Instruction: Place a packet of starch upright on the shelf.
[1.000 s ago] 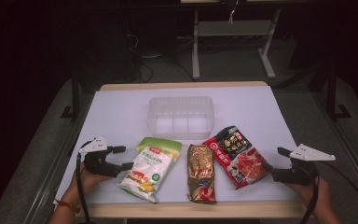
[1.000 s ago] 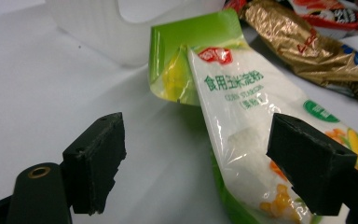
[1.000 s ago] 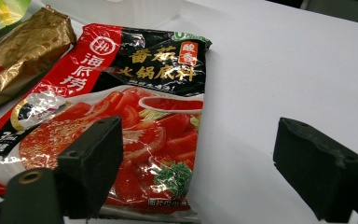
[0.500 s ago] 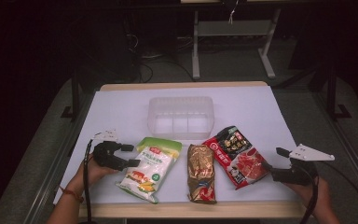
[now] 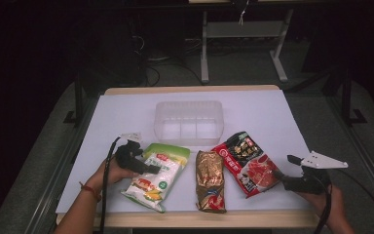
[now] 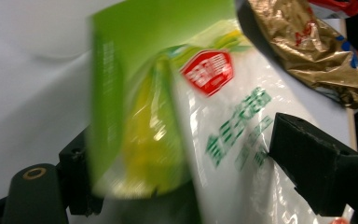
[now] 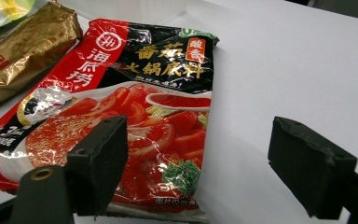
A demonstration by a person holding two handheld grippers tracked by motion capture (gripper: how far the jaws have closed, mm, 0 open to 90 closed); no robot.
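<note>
White table sheet (image 5: 272, 117) under dim light, dark workshop floor beyond. Landmark for all positions: clear tub (image 5: 189, 122), standing empty.

1. Green-and-white bag (image 5: 161, 171) lies flat, nearer than the tub and to its left. Gold bag (image 5: 210, 180) lies directly on the near side of the tub; red pouch (image 5: 246, 161) nearer and to the right.
2. Left gripper (image 5: 148, 168): moved in over the last second from a spot left of the bag, well clear of it, to the bag's left edge. Jaws spread wide and astride that edge (confirmed in the left gripper view, bag (image 6: 223, 140) between them, gripper (image 6: 186, 172)). Not yet clamped.
3. Right gripper (image 5: 285, 167): parked nearer than the tub and far to its right, just beside the red pouch, in the same place as a second ago. Jaws apart, nothing between them (see right gripper view (image 7: 214, 163)).

Assessment: approach complete, pick of the green-and-white bag about to begin. Probably next: close on the edge, lift, carry toward the tub. Expect a limp, slippery film; take a deep bite.
</note>
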